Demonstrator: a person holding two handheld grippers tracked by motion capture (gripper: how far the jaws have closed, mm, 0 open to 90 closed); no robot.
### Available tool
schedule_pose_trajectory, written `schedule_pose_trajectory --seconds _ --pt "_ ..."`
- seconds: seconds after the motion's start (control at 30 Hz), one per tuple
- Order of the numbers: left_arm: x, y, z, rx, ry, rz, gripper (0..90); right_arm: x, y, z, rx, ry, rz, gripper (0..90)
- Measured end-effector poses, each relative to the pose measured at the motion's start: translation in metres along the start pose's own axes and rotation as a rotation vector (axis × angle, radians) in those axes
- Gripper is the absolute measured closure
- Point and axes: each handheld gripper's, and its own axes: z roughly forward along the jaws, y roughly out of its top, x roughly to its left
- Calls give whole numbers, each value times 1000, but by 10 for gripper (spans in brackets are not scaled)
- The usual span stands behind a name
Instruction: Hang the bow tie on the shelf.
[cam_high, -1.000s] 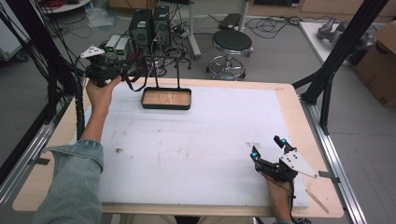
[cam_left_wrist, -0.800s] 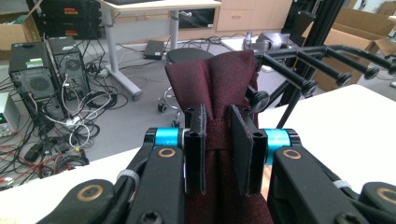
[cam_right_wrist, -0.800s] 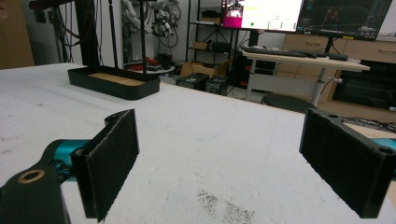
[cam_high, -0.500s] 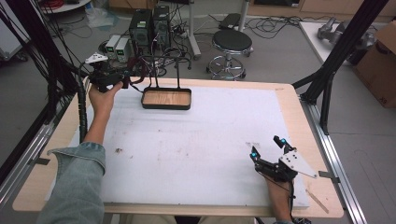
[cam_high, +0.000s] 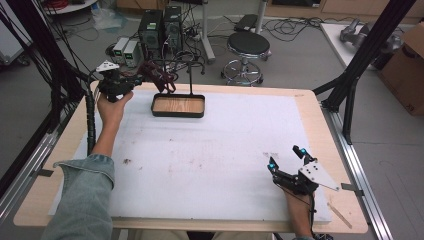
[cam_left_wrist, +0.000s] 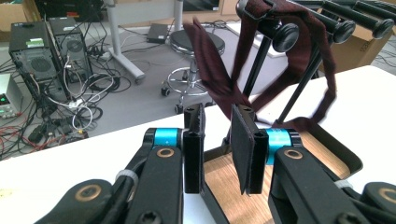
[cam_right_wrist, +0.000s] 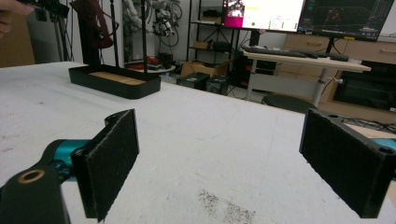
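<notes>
- Strap (cam_left_wrist: 280, 70), a dark maroon band, hangs looped over the black pegs of a stand (cam_left_wrist: 285, 32) that rises from a shallow black tray with a wooden floor (cam_high: 178, 106) at the far left-centre of the white table (cam_high: 225, 160).
- Seen from the left gripper view, one limb of the strap runs down from the pegs toward the jaw tips, and its lower bend drapes to the tray's rim on the right; the band's long axis here runs roughly top to bottom, slanting toward the jaws.
- Left gripper (cam_left_wrist: 219, 121) sits right at the strap, raised just above the near-left corner of the tray; in the high view it (cam_high: 131, 81) comes at the stand from the left.
- Its jaws stand close together with a narrow gap between them; the strap's end meets the tips, but whether the pads actually pinch it I cannot tell.
- Right gripper (cam_high: 286, 159) rests low over the near-right part of the table, well apart from the tray, its jaws spread wide and holding nothing; in the right gripper view the tray (cam_right_wrist: 114, 80) lies far off at upper left.
- So the left hand (cam_high: 111, 107) is much the nearer, and any pull on the strap would likely come from that side, away from the pegs.
</notes>
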Motion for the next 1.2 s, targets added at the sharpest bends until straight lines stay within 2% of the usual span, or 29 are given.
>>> schedule_pose_trajectory --seconds 0.07,0.2,0.23,0.4,0.63,0.8,1.1,1.2 --pt "0 1 -1 -3 2 4 715 0 0 0 3 1 1 111" --pt "1 2 -6 -22 -5 0 595 0 0 0 0 1 1 111" --pt "2 2 -11 -41 -16 4 594 0 0 0 0 1 0 111" --pt "6 2 -22 -71 -31 8 544 0 0 0 2 1 3 111" --pt "8 6 -44 -122 -48 19 519 0 0 0 3 -2 -3 111" --pt "6 8 -60 -153 -55 41 497 0 0 0 2 -3 -4 111" --pt "-2 7 -85 -206 -113 69 437 0 0 0 0 -2 0 111" --pt "-6 4 -94 -224 -137 76 383 0 0 0 2 -3 -1 111"
